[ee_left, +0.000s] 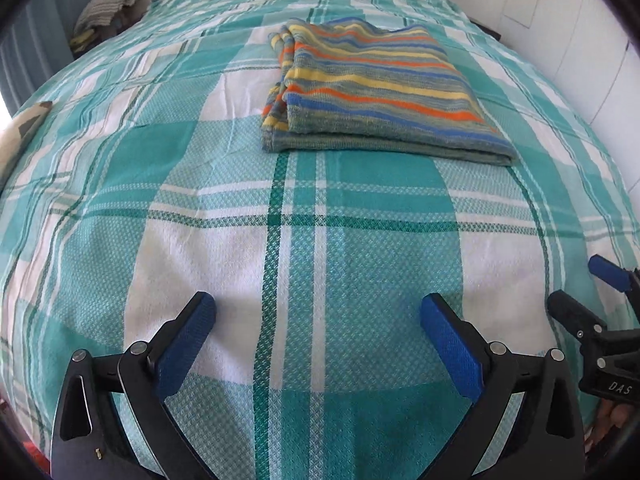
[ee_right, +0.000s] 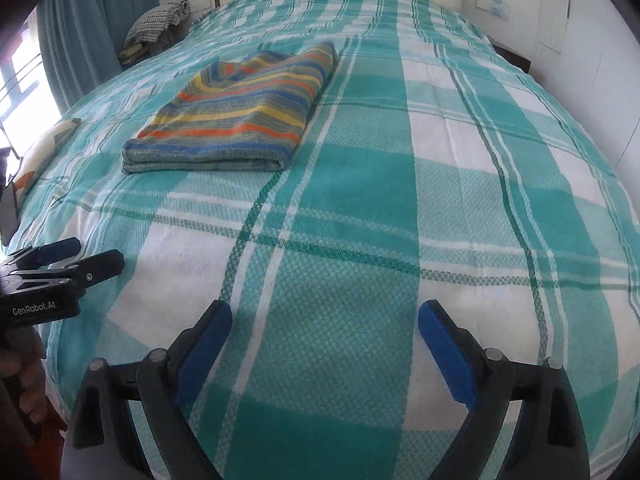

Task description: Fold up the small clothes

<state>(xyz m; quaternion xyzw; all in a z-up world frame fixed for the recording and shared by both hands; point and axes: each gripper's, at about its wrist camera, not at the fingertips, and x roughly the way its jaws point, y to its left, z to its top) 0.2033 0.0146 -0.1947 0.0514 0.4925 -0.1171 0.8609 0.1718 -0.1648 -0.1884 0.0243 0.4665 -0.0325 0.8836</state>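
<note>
A striped knit garment [ee_left: 376, 88] in yellow, orange, blue and grey-green lies folded into a flat rectangle on the bed; it also shows in the right wrist view [ee_right: 240, 116]. My left gripper [ee_left: 318, 308] is open and empty, low over the bedspread, well short of the garment. My right gripper [ee_right: 325, 314] is open and empty too, near the bed's front, with the garment far ahead to its left. Each gripper shows at the edge of the other's view: the right gripper [ee_left: 600, 304] and the left gripper [ee_right: 68, 260].
The bed [ee_left: 200, 200] is covered with a teal and white plaid spread [ee_right: 440, 200]. A pile of patterned clothes [ee_right: 160, 20] sits at the far left by a blue curtain [ee_right: 100, 20]. A cushion [ee_left: 24, 128] lies at the left edge. A white wall [ee_right: 600, 60] runs along the right.
</note>
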